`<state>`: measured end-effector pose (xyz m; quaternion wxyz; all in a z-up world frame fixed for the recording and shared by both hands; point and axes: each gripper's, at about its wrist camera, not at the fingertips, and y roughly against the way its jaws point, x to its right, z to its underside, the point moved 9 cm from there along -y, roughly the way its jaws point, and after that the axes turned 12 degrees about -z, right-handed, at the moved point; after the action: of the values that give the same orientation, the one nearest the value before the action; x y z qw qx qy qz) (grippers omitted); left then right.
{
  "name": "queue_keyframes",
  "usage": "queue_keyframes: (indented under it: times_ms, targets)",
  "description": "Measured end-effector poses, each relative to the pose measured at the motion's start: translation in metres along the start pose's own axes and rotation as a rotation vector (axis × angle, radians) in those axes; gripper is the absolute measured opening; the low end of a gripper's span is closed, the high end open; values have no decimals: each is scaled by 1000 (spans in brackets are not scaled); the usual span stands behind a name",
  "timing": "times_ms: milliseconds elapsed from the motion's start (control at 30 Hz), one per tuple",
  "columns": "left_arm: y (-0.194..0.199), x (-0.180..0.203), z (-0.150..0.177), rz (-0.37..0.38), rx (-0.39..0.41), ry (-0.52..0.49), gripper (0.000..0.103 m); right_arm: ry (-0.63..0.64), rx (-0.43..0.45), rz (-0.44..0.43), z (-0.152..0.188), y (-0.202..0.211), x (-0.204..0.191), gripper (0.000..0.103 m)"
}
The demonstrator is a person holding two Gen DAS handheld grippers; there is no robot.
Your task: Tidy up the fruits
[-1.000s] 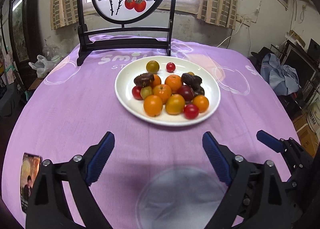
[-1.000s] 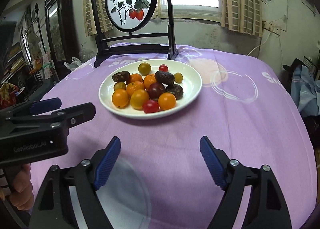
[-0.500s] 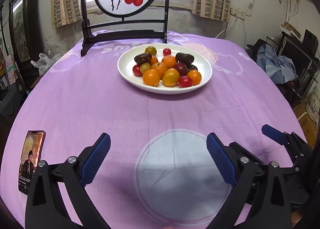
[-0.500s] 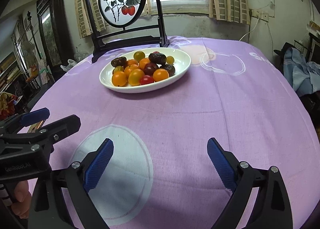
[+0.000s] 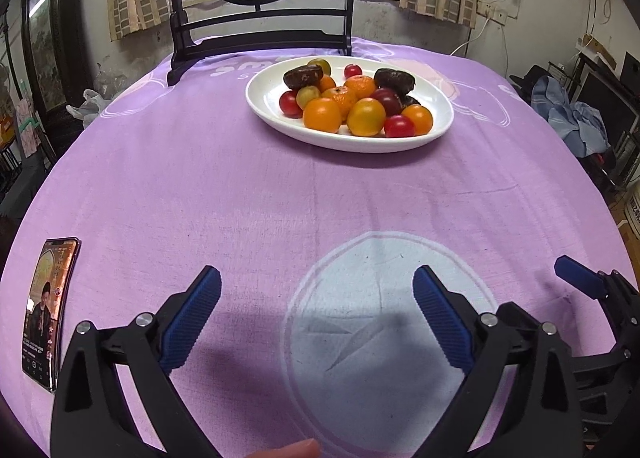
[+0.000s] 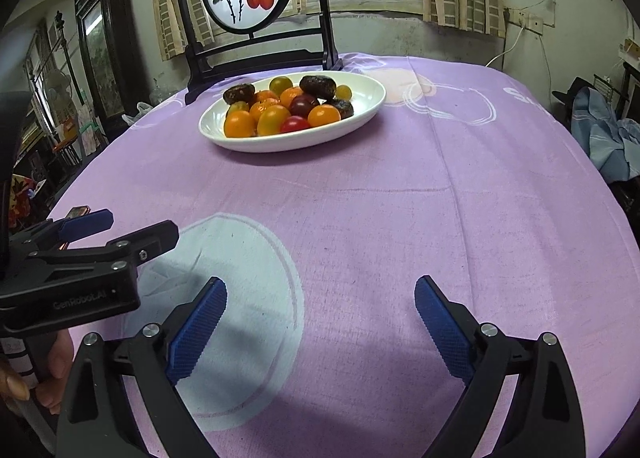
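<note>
— Tablecloth first: purple, spread over the whole round table, with a pale circle printed near the front edge.

— And behind the plate?

— Dark wooden stand holding a round painted panel of red fruit on a branch, at the far side of the cloth.

— Where are the fruits?

— Heaped on the white plate, on the far half of the table, just in front of that stand. Orange ones, red ones, a couple of dark wrinkled ones, some yellowish-green. All of them sit on the plate.

— The grippers?

— Left gripper hangs low over the pale circle, its blue pads spread wide, nothing between them. Right gripper is just beside it, jaws equally wide apart and empty. Both are well short of the plate.

— Anything smaller?

— A phone with a lit screen, flat on the cloth at the left edge.
</note>
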<state>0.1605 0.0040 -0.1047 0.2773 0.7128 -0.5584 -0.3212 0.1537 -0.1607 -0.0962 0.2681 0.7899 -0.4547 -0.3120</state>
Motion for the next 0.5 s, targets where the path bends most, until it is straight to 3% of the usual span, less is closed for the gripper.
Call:
queue_keyframes:
  times_ms: [267,367,500]
  targets:
    - [-23,1,13,12,-78,6,95,-11,-38,47,11,-4,12,96]
    - [-28,0,16,-15,-77,-7,95,-28,-48,61,14,-5,17,96]
    - [-31,5,21,2,-97,-19,95,-33,-65,63,16,-8,19,96]
